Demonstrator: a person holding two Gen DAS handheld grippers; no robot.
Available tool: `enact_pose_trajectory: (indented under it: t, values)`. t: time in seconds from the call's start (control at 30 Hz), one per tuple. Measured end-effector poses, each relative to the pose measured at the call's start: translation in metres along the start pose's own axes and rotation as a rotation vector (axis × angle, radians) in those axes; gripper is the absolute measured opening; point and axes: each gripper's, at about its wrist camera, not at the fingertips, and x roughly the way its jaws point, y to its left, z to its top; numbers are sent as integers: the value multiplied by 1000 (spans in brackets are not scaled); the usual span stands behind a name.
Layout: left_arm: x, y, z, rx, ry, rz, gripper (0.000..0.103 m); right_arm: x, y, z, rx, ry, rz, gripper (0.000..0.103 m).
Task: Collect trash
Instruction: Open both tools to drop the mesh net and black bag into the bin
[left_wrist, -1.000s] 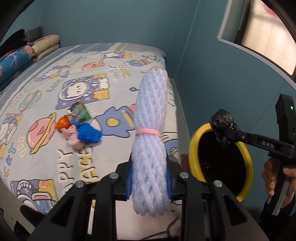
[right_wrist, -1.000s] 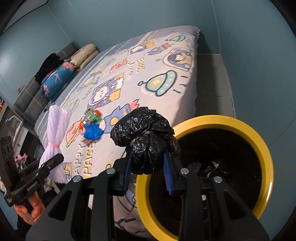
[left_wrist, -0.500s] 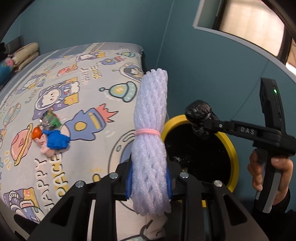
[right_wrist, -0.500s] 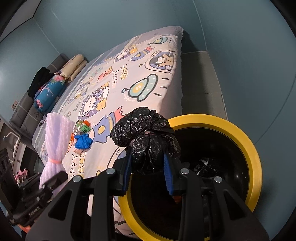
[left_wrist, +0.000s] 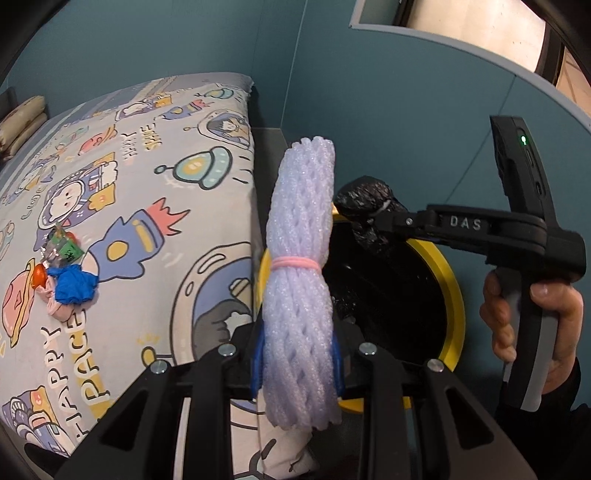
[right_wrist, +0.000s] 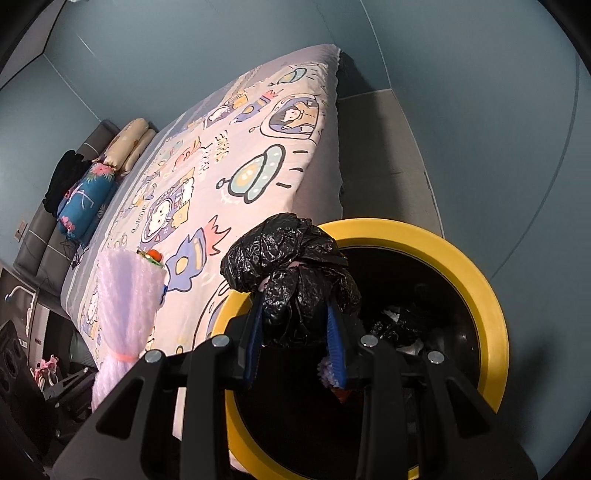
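Bundle of white foam fruit netting (left_wrist: 301, 280), rolled lengthwise and cinched at the waist by a pink rubber band (left_wrist: 295, 263), standing upright between the blue pads of the left gripper (left_wrist: 297, 363), jaws pressed against its lower half. Behind it, a yellow-rimmed trash bin (left_wrist: 452, 291) with a black interior, set on the floor just beside a bed (left_wrist: 155, 206) spread with a space-cartoon sheet. Crumpled black plastic bag (right_wrist: 291, 273), glossy and knotted into a fist-like wad, pinched in the right gripper (right_wrist: 295, 334) and held over the near edge of the bin's rim (right_wrist: 491, 306); jaws closed onto the wad, partly spread by its bulk. Right hand (left_wrist: 532, 317) wrapped around the gripper's grey handle, fingers curled on the trigger, tool levelled across the bin's mouth. Dark scraps already lying inside the bin. Left on the sheet, well apart from the bin: a blue crumpled scrap (left_wrist: 74, 290), an orange piece (left_wrist: 38, 275), a pink scrap and a green printed wrapper (left_wrist: 62, 247), clustered together.
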Motion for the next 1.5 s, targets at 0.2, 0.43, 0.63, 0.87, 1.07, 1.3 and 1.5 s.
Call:
enact_pose_trajectory:
  t: [0.2,0.43,0.63,0.87,1.07,1.3,1.5]
  values:
    - [15,-6,-3,0,41,-24,26,8,-10,1,30,20,7,30]
    - [24,-13,-8,5,70,-53,26,6,-19,4,52,13,33,32]
    - [26,-17,-8,5,74,-71,27,-3,-27,5,75,-10,48,34]
    - [26,-14,-9,-14,73,-91,36,-5,-30,7,94,-14,62,46]
    - [21,-12,-8,-33,53,-92,59,-8,-32,9,107,-27,66,50]
    - [15,-4,-5,-65,31,-89,73,-15,-35,12,120,-54,84,55]
    - [5,14,0,-105,5,-66,74,-18,-26,12,99,-58,99,57]
